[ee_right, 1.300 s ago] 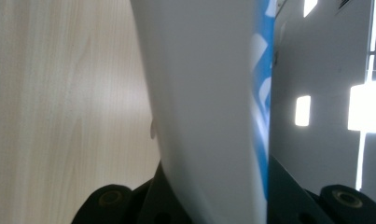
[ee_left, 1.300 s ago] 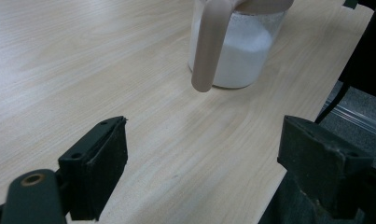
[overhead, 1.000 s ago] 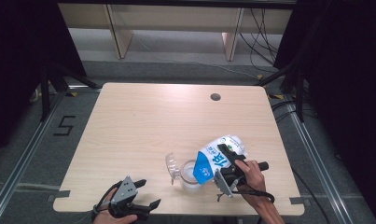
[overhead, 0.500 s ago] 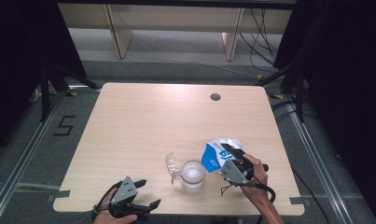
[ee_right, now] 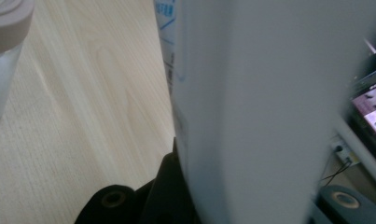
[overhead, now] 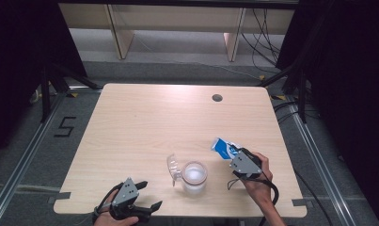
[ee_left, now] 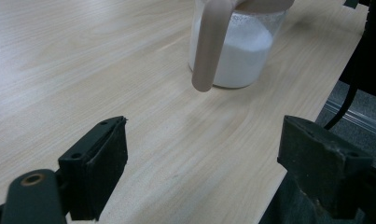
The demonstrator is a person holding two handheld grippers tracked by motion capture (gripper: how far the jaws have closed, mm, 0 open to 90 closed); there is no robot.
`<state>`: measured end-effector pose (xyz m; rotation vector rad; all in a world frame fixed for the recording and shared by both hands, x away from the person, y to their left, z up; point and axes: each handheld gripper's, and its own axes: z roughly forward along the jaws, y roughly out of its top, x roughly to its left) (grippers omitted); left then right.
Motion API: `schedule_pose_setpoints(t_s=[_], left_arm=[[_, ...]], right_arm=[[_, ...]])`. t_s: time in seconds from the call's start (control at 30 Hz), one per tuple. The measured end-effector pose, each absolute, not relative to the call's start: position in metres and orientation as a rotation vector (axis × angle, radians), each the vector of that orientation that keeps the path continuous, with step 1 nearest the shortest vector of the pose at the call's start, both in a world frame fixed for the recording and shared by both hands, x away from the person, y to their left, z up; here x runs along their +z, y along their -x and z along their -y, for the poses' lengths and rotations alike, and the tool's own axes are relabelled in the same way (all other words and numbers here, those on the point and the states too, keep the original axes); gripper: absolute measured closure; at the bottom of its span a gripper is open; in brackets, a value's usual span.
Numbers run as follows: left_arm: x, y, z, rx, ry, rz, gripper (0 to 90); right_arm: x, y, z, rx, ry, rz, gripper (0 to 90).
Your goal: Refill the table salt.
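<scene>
Holding a blue-and-white carton [overhead: 223, 147] clamped upright just right of the milk-filled pitcher [overhead: 194, 176] on the counter [overhead: 145, 122], the right tool [overhead: 235, 157] seems ready to set it down, while the left tool [overhead: 147, 197] waits wide open, gripping nothing.

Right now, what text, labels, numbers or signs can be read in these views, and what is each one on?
"5": black tape mark on the floor left of the table.
Blue print on the white carton held in the right gripper: too blurred to read in either the high view or the right gripper view.
Clear jug of white powder: no label visible.
Left gripper: no text visible.
</scene>
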<state>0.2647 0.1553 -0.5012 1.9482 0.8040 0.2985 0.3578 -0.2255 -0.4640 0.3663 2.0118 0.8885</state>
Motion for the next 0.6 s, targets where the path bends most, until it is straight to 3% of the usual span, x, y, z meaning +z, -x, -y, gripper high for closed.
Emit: schedule_pose_setpoints(t_s=[0.6], left_arm=[[-0.502, -0.264, -0.155, 0.302, -1.943, -0.807, 15.2]], right_arm=[[-0.474, -0.379, 0.261, 1.106, -0.677, -1.955, 87.2]])
